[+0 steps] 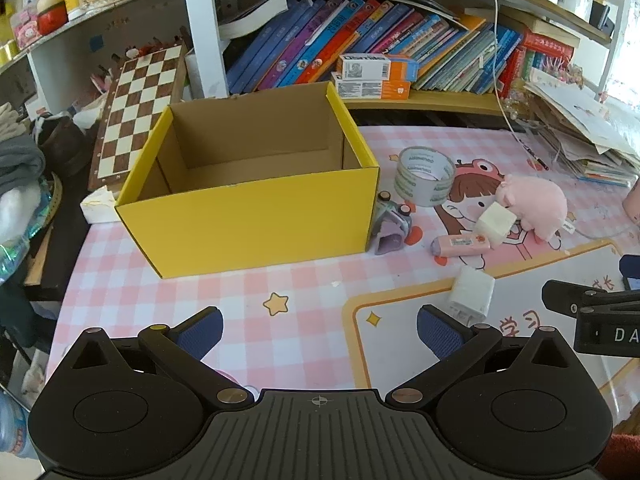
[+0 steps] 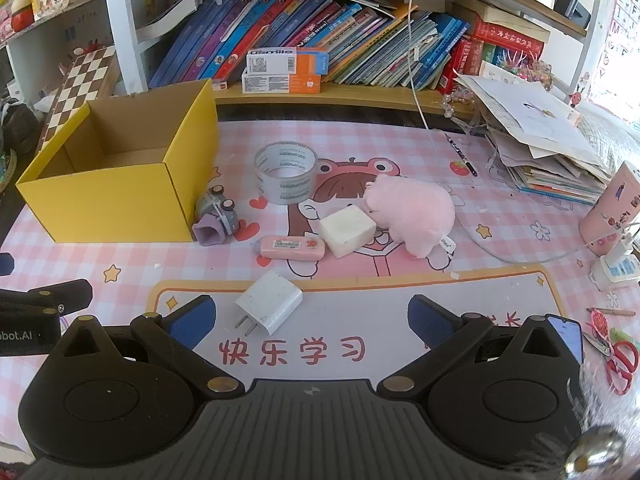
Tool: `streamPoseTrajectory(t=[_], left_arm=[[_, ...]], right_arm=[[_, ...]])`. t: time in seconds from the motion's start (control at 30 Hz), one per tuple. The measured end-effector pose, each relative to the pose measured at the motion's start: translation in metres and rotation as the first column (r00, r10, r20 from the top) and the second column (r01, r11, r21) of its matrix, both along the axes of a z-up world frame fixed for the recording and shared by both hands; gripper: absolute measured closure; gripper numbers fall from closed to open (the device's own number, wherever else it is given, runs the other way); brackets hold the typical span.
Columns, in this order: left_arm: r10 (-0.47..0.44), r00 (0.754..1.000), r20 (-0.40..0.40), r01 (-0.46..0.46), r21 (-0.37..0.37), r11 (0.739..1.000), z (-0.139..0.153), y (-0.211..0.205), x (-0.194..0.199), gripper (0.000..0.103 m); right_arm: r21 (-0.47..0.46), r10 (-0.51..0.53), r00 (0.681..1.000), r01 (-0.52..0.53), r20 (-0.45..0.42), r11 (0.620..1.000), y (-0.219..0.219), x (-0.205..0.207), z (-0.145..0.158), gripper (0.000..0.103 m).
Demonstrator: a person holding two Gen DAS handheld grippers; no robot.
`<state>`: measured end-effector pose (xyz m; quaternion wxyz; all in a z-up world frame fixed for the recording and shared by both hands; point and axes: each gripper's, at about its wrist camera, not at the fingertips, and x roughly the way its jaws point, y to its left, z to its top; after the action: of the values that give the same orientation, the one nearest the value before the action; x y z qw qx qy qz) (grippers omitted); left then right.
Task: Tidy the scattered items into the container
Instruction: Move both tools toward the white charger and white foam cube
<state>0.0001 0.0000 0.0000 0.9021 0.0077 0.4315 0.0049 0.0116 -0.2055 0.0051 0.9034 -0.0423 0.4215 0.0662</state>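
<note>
An open yellow cardboard box [image 1: 248, 216] [image 2: 108, 200] stands empty on the pink checked desk mat. To its right lie a roll of clear tape [image 1: 424, 176] [image 2: 286, 178], a small purple-grey toy [image 1: 390, 228] [image 2: 216, 220], a pink pen-shaped case [image 1: 460, 245] [image 2: 290, 248], a white foam cube [image 1: 495, 224] [image 2: 347, 230], a pink plush [image 1: 536, 204] [image 2: 412, 216] and a white plug charger [image 1: 472, 292] [image 2: 270, 300]. My left gripper [image 1: 320, 330] hovers open in front of the box. My right gripper [image 2: 312, 320] is open with the charger just ahead of its left finger, untouched.
A bookshelf with leaning books [image 2: 320, 36] and two toothpaste boxes [image 2: 286, 70] backs the desk. A chessboard [image 1: 136, 112] leans at the left. Paper stacks [image 2: 552, 148] fill the right side, with a pink cup [image 2: 614, 212], a power strip [image 2: 614, 270], a phone [image 2: 568, 336] and red scissors [image 2: 624, 360].
</note>
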Motion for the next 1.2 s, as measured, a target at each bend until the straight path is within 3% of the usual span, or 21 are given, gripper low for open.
streamPoseTrajectory(t=[1.2], left_arm=[[0.005, 1.0, -0.016, -0.005, -0.006, 1.0, -0.0007, -0.0014, 0.0059, 0.0]], right_arm=[[-0.002, 0.005, 1.0, -0.005, -0.006, 1.0, 0.0024, 0.0041, -0.001, 0.0]])
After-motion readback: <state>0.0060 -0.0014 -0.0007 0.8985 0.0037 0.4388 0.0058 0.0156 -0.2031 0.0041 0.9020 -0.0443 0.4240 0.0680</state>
